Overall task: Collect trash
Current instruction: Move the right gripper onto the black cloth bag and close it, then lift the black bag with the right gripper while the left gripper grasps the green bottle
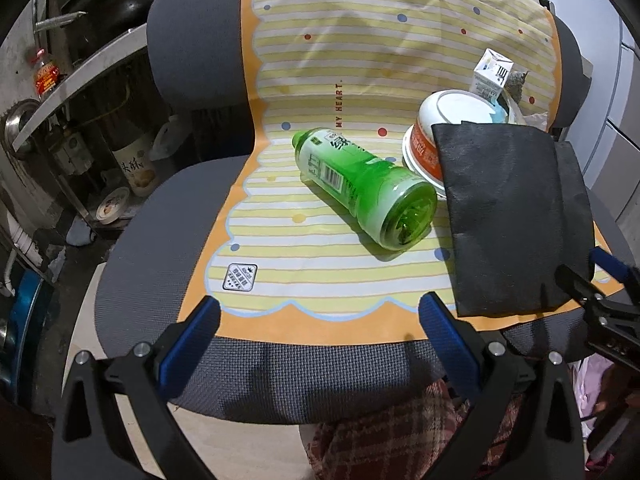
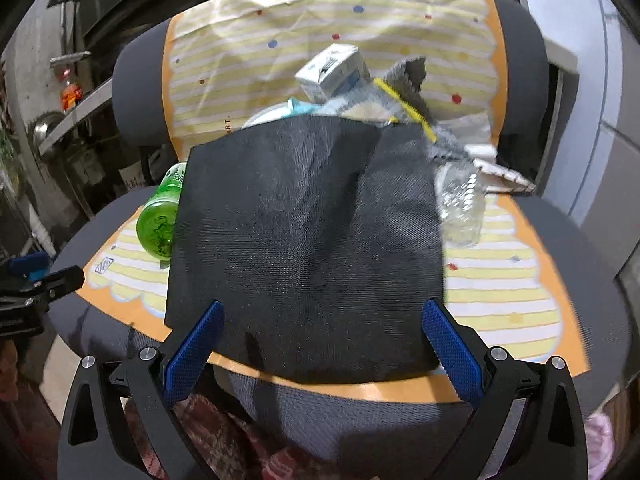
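Note:
A green plastic bottle point(image 1: 362, 184) lies on its side on a striped sheet point(image 1: 320, 80) spread over a grey office chair; it also shows in the right wrist view point(image 2: 158, 216). A flat black bag point(image 1: 508, 216) lies right of it, large in the right wrist view point(image 2: 308, 240). Behind are a white and orange bowl point(image 1: 428, 136), a small white carton point(image 1: 492, 74) point(image 2: 332, 70), a grey cloth point(image 2: 408, 88) and a clear crushed bottle point(image 2: 460, 208). My left gripper point(image 1: 320, 312) is open over the seat's front edge. My right gripper point(image 2: 320, 316) is open at the bag's near edge, empty.
The grey chair seat point(image 1: 280, 376) ends just under both grippers. Left of the chair stand metal shelves with bottles and pans point(image 1: 60, 112). White cabinets point(image 1: 624, 128) stand to the right. A plaid cloth point(image 1: 384, 436) hangs below the seat.

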A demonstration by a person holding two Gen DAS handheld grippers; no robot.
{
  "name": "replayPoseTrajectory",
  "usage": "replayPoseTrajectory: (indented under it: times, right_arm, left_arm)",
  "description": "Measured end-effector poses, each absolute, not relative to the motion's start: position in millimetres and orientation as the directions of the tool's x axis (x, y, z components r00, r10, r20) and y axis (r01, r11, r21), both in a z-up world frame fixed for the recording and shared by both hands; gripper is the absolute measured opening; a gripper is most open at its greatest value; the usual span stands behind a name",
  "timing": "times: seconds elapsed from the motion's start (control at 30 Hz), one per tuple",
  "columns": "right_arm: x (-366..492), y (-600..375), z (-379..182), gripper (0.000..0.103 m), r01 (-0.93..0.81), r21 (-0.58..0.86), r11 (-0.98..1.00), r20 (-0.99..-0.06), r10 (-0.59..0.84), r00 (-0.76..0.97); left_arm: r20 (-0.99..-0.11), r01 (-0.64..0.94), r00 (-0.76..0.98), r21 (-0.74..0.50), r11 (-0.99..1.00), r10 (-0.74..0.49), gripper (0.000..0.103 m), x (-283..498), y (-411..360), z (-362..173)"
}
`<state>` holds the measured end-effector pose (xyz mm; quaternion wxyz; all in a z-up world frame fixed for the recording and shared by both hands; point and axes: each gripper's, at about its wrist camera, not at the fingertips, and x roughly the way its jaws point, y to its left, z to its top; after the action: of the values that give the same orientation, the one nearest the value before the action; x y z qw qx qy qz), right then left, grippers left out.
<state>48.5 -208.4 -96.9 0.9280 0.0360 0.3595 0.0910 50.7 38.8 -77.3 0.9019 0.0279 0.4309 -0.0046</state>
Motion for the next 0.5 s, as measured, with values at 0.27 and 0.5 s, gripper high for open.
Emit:
replayPoseTrajectory:
  times: [0.27, 0.5]
  right_arm:
    - [79, -187, -121, 0.098, -0.176, 0.078, 0.981, -0.687, 0.181, 0.704]
    - [76, -188, -120, 0.087, -0.191, 0.088, 0.978, -0.666, 0.200, 0.719]
  left_arm:
    - [-0.780, 0.046, 0.625, 0.061, 0.997, 0.019, 0.096, 59, 40, -86]
    - [-0.776, 0.042, 0.629, 0.080, 0.996, 0.036, 0.096, 60, 40, -88]
